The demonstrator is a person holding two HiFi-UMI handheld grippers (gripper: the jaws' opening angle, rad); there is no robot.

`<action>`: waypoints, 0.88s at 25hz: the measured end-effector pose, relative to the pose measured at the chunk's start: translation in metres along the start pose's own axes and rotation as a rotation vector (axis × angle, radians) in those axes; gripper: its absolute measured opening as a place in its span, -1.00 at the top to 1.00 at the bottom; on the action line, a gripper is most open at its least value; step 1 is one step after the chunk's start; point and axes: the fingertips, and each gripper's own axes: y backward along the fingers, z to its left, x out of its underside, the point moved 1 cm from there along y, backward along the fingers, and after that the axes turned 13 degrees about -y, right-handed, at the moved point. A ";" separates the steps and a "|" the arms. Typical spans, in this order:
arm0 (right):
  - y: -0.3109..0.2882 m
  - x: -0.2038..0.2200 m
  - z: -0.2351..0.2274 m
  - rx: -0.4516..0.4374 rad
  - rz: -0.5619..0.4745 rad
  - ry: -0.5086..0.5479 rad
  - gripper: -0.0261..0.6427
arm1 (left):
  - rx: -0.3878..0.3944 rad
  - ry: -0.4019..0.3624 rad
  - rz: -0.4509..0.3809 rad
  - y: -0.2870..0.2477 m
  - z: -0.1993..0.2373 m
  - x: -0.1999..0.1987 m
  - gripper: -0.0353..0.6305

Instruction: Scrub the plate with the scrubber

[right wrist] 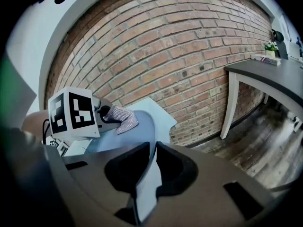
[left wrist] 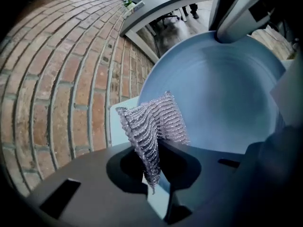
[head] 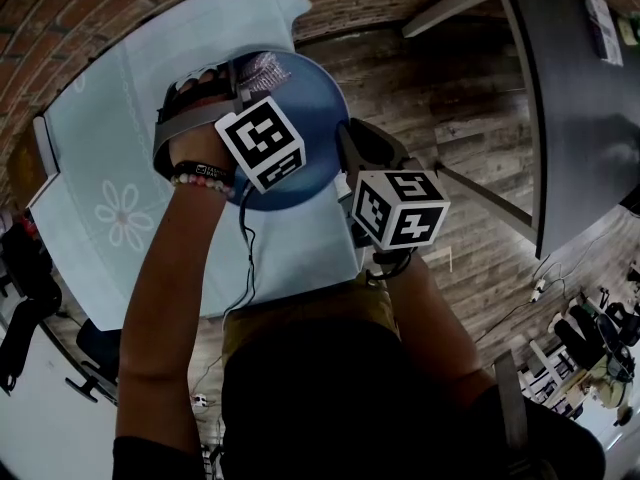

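A round blue plate (head: 312, 128) is held up on edge above a pale blue table (head: 110, 148). My right gripper (head: 352, 140) is shut on the plate's rim (right wrist: 150, 148), which runs between its jaws. My left gripper (head: 240, 73) is shut on a silvery mesh scrubber (head: 262, 69), and the scrubber (left wrist: 154, 129) lies against the plate's face (left wrist: 222, 93) near its left edge. In the right gripper view the scrubber (right wrist: 120, 118) shows beside the left gripper's marker cube (right wrist: 71, 112), resting on the plate.
A brick wall (right wrist: 180, 46) stands just behind the table. A dark desk (head: 575, 98) with white legs is at the right over a wooden floor (head: 440, 108). The pale table carries a flower print (head: 125, 213).
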 end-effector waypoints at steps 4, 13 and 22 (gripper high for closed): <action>0.000 -0.001 0.000 -0.001 0.004 0.002 0.71 | 0.032 -0.004 0.027 0.006 -0.014 0.021 0.71; 0.000 -0.002 0.002 0.000 0.003 0.001 0.71 | 0.228 0.019 0.035 0.031 -0.067 0.051 0.71; 0.000 -0.001 0.004 -0.010 0.003 0.008 0.72 | 0.480 -0.022 -0.163 0.078 -0.132 0.027 0.71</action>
